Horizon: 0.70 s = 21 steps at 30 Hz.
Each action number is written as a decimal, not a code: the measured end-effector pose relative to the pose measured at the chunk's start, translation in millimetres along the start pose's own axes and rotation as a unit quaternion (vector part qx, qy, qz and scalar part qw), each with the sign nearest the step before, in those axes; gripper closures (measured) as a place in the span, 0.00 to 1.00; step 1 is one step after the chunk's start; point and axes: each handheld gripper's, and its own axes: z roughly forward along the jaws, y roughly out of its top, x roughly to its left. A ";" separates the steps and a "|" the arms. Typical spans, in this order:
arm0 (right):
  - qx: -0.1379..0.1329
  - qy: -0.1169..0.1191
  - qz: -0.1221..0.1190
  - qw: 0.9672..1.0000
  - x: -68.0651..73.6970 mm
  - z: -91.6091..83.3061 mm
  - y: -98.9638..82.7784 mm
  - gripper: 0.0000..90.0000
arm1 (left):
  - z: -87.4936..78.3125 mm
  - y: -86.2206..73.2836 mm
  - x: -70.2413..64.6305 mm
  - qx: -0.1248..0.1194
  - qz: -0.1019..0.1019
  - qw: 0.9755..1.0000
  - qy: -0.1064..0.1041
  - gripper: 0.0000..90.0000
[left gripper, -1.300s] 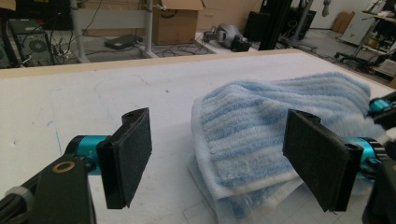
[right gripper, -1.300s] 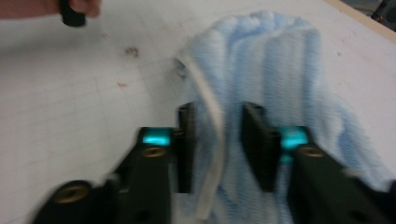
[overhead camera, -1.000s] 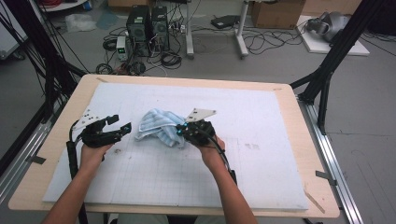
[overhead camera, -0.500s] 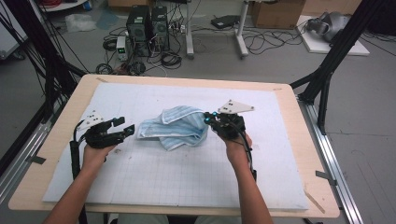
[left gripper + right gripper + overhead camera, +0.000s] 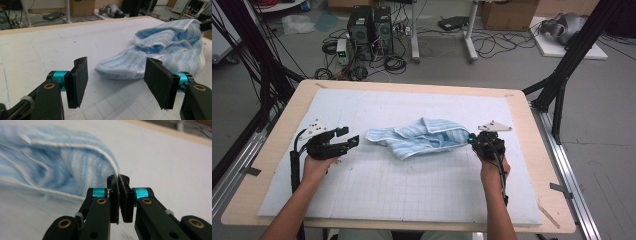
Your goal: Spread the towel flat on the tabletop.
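Note:
A light blue striped towel [image 5: 422, 137] lies crumpled and stretched sideways on the white gridded mat [image 5: 412, 200]. My right gripper [image 5: 472, 141] is at the towel's right end. In the right gripper view the right gripper [image 5: 121, 185] is shut on the towel's white-hemmed edge [image 5: 57, 162]. My left gripper [image 5: 348, 136] rests just left of the towel's left tip, not touching it. Its jaws have just closed a little but stand open. In the left gripper view nothing lies between the pads [image 5: 78, 83], and the towel [image 5: 162, 52] lies ahead and to the right.
The mat covers a wooden table [image 5: 557, 200] with its rim bare on all sides. Behind the table, on the floor, stand computer towers [image 5: 369, 25] and tangled cables. Black frame legs [image 5: 562, 85] rise at both far corners.
My right gripper has moved right with the towel's edge, dragging the bunched towel out into a longer shape. The left hand has stayed put and its jaws have narrowed slightly.

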 end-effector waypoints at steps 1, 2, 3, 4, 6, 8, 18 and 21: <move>0.012 -0.007 0.003 1.000 -1.5 1.5 -2.8 0.92 | 0.7 -0.3 -0.6 0.000 0.000 1.000 0.001 0.40; 0.016 -0.009 0.005 1.000 -3.1 3.1 -4.4 0.83 | 1.2 -0.5 -1.0 0.002 0.001 1.000 -0.001 0.40; 0.013 -0.007 0.011 1.000 -3.2 3.7 -4.6 0.74 | 1.8 -0.7 -1.4 0.003 0.002 1.000 -0.001 0.40; 0.002 -0.006 0.012 1.000 -2.5 3.7 -3.4 0.69 | 1.8 -0.7 -1.4 0.003 0.002 1.000 -0.001 0.40; -0.011 0.002 0.012 1.000 -0.3 3.5 -1.2 0.64 | 2.6 -0.7 -2.2 0.005 0.003 1.000 -0.004 0.40; -0.049 0.027 -0.013 0.998 11.9 5.6 9.8 0.52 | 3.6 -0.9 -3.0 0.004 0.005 1.000 -0.006 0.40; -0.012 0.075 -0.196 0.978 73.4 54.3 55.4 0.59 | 6.0 -2.1 -5.7 0.009 0.006 1.000 -0.010 0.40; 0.012 0.056 -0.225 0.973 71.9 65.8 60.2 0.88 | 6.7 -3.0 -6.6 0.010 0.007 1.000 -0.012 0.40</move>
